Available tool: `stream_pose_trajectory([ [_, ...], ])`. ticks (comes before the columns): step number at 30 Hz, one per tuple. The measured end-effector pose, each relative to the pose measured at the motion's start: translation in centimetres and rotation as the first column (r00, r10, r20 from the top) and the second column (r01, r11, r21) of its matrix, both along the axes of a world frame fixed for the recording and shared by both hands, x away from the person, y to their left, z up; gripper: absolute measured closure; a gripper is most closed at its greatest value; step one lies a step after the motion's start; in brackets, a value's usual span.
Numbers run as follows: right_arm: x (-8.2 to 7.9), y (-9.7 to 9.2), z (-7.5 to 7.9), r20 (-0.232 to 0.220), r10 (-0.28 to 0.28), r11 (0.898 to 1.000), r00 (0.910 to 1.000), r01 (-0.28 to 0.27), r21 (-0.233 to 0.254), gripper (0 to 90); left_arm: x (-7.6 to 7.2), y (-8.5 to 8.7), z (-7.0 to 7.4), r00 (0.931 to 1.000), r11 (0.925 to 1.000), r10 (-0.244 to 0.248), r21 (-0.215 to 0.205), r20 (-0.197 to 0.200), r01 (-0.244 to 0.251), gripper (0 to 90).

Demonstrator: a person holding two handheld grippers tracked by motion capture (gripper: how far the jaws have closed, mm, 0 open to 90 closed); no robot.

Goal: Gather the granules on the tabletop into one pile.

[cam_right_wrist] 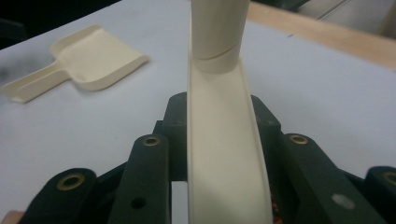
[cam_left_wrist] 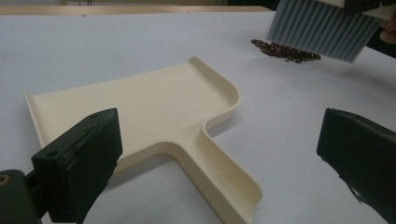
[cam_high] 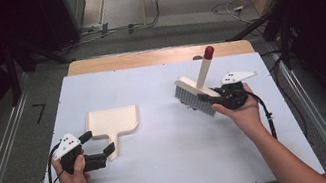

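A cream dustpan (cam_high: pixel 112 119) lies flat on the white board, its handle (cam_high: pixel 115 148) pointing toward the person. My left gripper (cam_high: pixel 98 142) is open at that handle; in the left gripper view its jaws stand wide on either side of the handle (cam_left_wrist: pixel 224 179) without touching it. My right gripper (cam_high: pixel 225 94) is shut on a cream hand brush (cam_high: pixel 198 88) with grey bristles (cam_high: pixel 193 99) and a red-tipped handle (cam_high: pixel 208 53). The brush back (cam_right_wrist: pixel 224 140) runs up between the right jaws. A small pile of dark bits (cam_left_wrist: pixel 285 50) lies under the bristles (cam_left_wrist: pixel 322 28).
The white board (cam_high: pixel 175 170) rests on a wooden table (cam_high: pixel 144 56) with metal rails along both sides. Dark equipment stands at the far left and right, and cables cross the floor behind. The dustpan (cam_right_wrist: pixel 88 58) lies off to the left in the right gripper view.
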State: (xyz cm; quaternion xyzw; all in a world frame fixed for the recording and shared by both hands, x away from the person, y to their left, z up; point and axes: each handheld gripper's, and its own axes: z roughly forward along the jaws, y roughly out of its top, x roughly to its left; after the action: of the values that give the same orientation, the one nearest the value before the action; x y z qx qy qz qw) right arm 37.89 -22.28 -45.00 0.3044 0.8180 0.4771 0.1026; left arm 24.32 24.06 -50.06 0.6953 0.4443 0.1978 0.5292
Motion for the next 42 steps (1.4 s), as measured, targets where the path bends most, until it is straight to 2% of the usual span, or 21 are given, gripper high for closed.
stream_pose_trajectory([
  [2,-0.1,0.7,-0.9,-0.022,0.018,1.000,0.9996,-0.019,-0.013,65.5,0.0,0.0,0.0,1.0000,1.0000,0.000,0.000,0.001,0.000,0.6],
  [4,0.0,1.0,-1.5,-0.035,0.007,0.999,0.9994,-0.008,-0.037,65.5,-0.1,0.0,0.0,1.0000,1.0000,0.001,0.000,0.000,-0.001,0.6],
  [7,0.4,0.6,-1.9,-0.046,-0.039,0.999,0.9982,0.038,-0.013,65.5,-0.1,0.0,0.0,1.0000,1.0000,0.000,-0.002,0.001,0.000,0.6],
  [13,0.7,-0.4,-1.6,-0.009,-0.110,0.993,0.9939,0.110,-0.046,65.5,0.0,0.1,-0.1,1.0000,1.0000,0.002,0.002,-0.002,-0.002,0.6],
  [17,0.5,-0.6,-1.1,0.008,-0.108,0.994,0.9941,0.108,-0.015,65.5,0.0,0.1,-0.1,1.0000,1.0000,0.001,0.001,0.000,-0.001,0.6],
  [26,-1.9,-1.4,1.1,0.060,-0.088,0.993,0.9944,0.083,0.078,65.4,-0.1,0.1,0.0,1.0000,1.0000,0.005,0.000,0.004,-0.005,0.6],
  [28,-2.6,-1.9,1.5,0.067,-0.089,0.993,0.9938,0.083,0.087,65.5,-0.2,0.1,0.0,1.0000,1.0000,0.006,0.003,0.003,-0.006,0.6],
  [32,-3.9,-3.0,1.9,0.054,-0.105,0.990,0.9930,0.099,0.104,65.5,-0.2,0.2,0.1,1.0000,1.0000,0.007,0.000,0.006,-0.007,0.6],
  [42,-6.7,-6.2,2.0,0.063,-0.145,0.984,0.9874,0.137,0.116,65.5,-0.3,-0.1,0.3,0.9999,1.0000,0.006,0.002,0.012,-0.006,0.6],
])
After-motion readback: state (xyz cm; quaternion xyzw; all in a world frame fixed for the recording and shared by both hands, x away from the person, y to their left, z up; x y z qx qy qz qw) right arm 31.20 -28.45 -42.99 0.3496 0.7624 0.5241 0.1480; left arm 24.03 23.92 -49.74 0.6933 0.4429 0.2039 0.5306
